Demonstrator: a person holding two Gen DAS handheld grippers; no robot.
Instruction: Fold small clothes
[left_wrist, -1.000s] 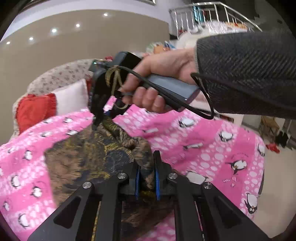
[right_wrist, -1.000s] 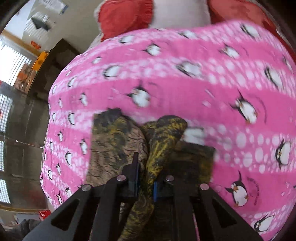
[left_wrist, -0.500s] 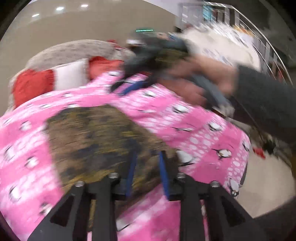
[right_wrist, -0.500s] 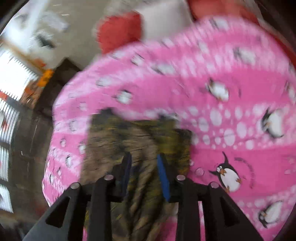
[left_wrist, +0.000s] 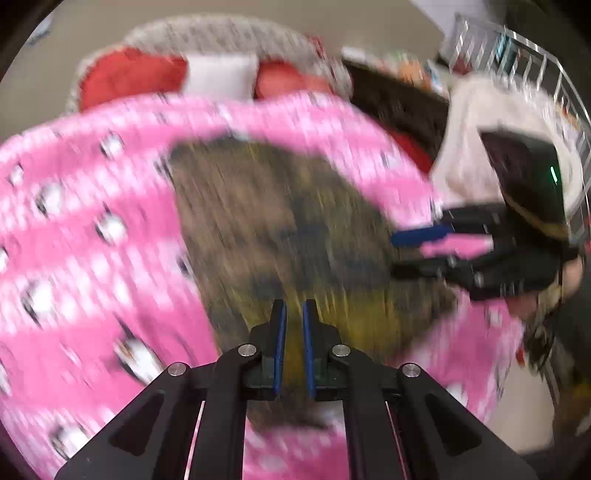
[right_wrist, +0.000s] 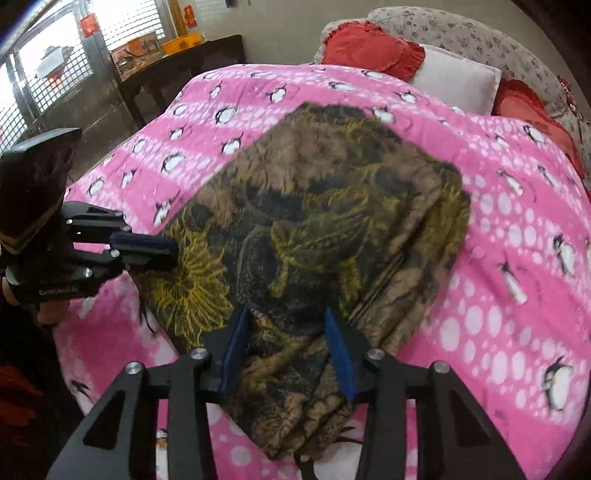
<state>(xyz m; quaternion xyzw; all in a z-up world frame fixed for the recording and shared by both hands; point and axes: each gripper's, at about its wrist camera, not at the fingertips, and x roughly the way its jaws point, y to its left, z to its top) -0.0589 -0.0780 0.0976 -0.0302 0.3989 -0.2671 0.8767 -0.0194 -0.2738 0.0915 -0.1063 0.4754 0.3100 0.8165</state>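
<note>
garment (right_wrist: 314, 221): matt cloth | blanket (right_wrist: 517, 229): fleecy | pillow (right_wrist: 373, 48): cloth

Faint white lettering (unreadable), left claw (right_wrist: 147, 251) body

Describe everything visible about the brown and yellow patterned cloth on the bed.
The patterned cloth is a thin brown fabric with black and yellow floral print, folded into a rough layered rectangle. It lies flat on the pink penguin blanket. The right gripper, whose jaws have just been opening, stands open over its near edge. The left gripper is shut at its left edge.
</note>
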